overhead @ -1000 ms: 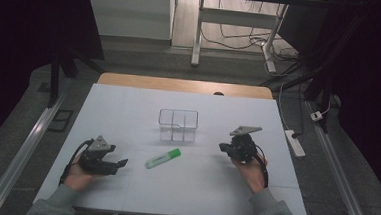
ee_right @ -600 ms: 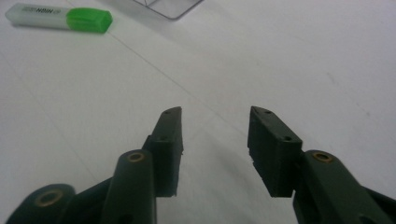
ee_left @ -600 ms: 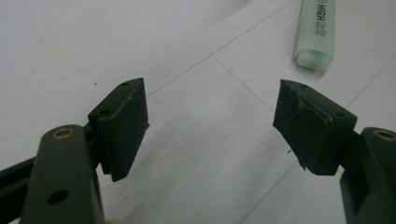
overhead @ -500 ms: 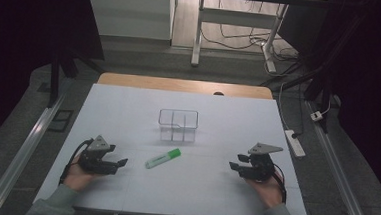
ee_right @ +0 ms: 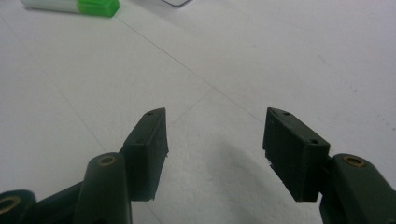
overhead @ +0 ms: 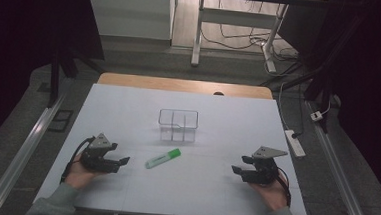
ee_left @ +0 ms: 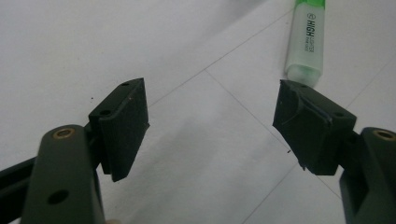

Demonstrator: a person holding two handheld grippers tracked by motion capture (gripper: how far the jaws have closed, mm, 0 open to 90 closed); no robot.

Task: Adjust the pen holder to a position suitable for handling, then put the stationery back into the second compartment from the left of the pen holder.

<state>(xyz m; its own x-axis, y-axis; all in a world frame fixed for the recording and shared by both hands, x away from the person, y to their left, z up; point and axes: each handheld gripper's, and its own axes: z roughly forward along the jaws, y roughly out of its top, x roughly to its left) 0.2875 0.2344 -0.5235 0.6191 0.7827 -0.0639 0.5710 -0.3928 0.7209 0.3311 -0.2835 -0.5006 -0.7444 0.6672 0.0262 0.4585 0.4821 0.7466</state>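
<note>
Marker: the green highlighter lies flat on the white table, slanted, its green cap toward the clear box. It sits between my two hands, nearer my left one, so I judge it the thing to be picked up.

Box: the clear divided box stands upright just behind the highlighter, apart from it. I see nothing in its compartments, so I take it as the likely place for the highlighter.

Left gripper: my left gripper rests low at the table, jaws wide and holding nothing. In the left gripper view the highlighter's pale end shows just beyond the right-hand jaw, not between the two. I keep it aimed that way because it is the closer tool for the grab.

Right gripper: my right gripper sits well off to the right side, jaws fairly wide, having just been opening, with only bare table between them. In the right gripper view the highlighter lies far off at the top left.

Next, as I judge it: swing the left jaws so they straddle the barrel.
</note>
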